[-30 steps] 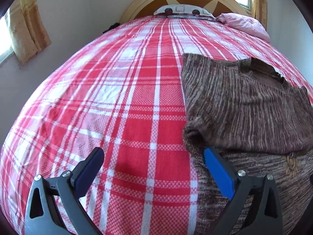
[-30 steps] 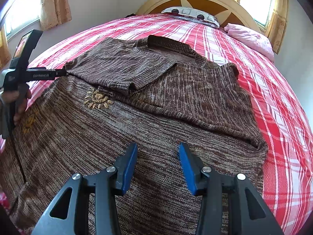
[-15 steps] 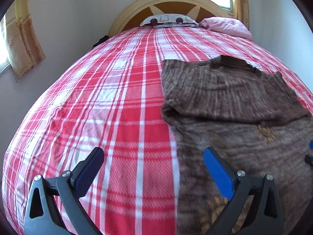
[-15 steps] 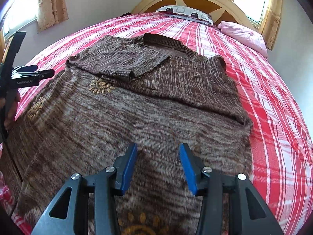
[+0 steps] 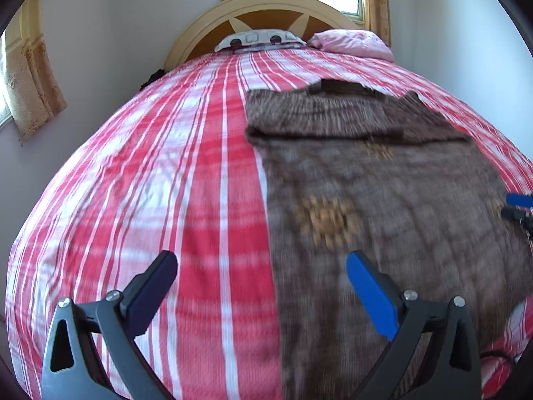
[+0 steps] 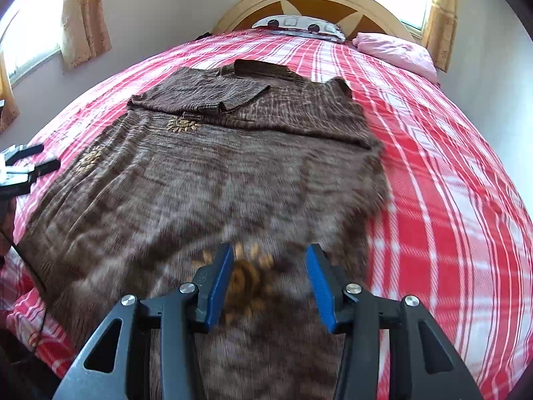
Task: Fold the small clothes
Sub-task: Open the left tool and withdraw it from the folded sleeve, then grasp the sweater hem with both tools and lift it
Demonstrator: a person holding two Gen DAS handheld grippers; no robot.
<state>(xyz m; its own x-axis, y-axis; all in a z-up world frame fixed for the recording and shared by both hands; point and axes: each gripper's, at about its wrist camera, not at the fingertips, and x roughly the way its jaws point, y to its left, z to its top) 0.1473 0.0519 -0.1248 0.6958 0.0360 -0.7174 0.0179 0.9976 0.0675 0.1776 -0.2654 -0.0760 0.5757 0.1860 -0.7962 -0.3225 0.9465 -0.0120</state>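
Note:
A brown knit sweater [image 6: 213, 173] with yellow flower embroidery lies flat on the red plaid bed, both sleeves folded across its chest. It also shows in the left wrist view [image 5: 383, 193]. My left gripper [image 5: 261, 271] is open and empty, above the sweater's left edge near its hem. My right gripper [image 6: 268, 266] is open and empty, above the lower right part of the sweater over a flower motif. The left gripper's tips show at the left edge of the right wrist view [image 6: 30, 163].
The bed [image 5: 150, 166] has a wooden headboard [image 6: 319, 0], a patterned pillow [image 6: 299, 26] and a pink pillow [image 6: 396, 50] at the far end. Curtained windows [image 6: 86, 13] flank the bed. A black cable [image 6: 26, 266] hangs at the bed's near left edge.
Both grippers have drawn back toward the sweater's hem, so more of the sweater and the bed shows. The sweater has not moved. Both jaws stay open.

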